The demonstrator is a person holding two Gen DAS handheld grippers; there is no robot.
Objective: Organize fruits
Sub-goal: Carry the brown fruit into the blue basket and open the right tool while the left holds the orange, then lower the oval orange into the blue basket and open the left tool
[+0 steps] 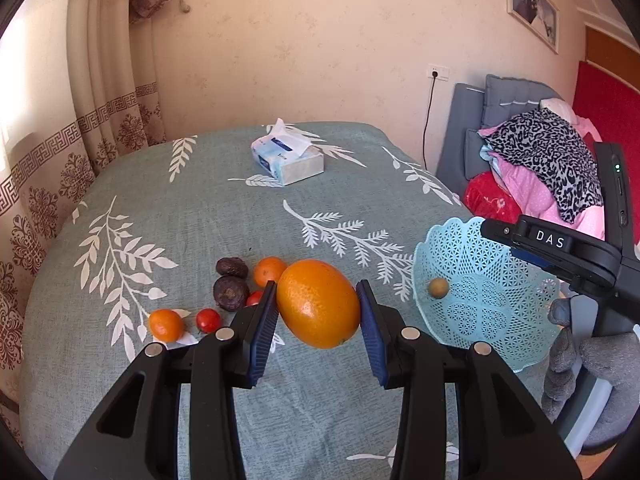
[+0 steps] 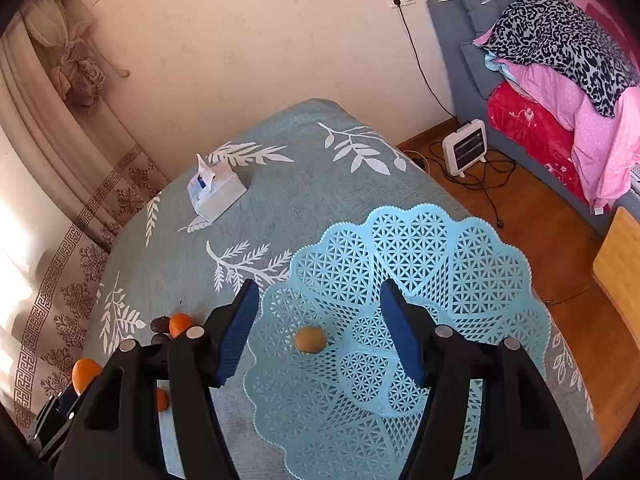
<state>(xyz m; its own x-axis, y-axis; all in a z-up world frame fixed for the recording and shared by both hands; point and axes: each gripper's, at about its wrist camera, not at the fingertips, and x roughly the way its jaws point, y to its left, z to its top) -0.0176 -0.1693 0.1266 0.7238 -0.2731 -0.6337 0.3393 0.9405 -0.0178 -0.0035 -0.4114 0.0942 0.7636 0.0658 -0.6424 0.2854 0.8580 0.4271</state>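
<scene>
My left gripper (image 1: 318, 300) is shut on a large orange (image 1: 318, 304) and holds it above the table. Behind it on the cloth lie a small orange (image 1: 269, 271), another small orange (image 1: 165, 325), two dark passion fruits (image 1: 230, 292), and red cherry tomatoes (image 1: 208, 320). A light blue lattice basket (image 1: 492, 320) stands to the right with one small tan-green fruit (image 1: 438, 288) in it. My right gripper (image 2: 320, 320) is open and empty, hovering over the basket (image 2: 460, 264) above that fruit (image 2: 310, 339). The large orange (image 2: 85, 374) shows at the left edge of the right wrist view.
A tissue box (image 1: 288, 156) sits at the far side of the table (image 1: 200, 208). A sofa with piled blankets (image 1: 544, 168) stands to the right. A small heater (image 2: 464, 148) and cables lie on the wooden floor beyond the table edge.
</scene>
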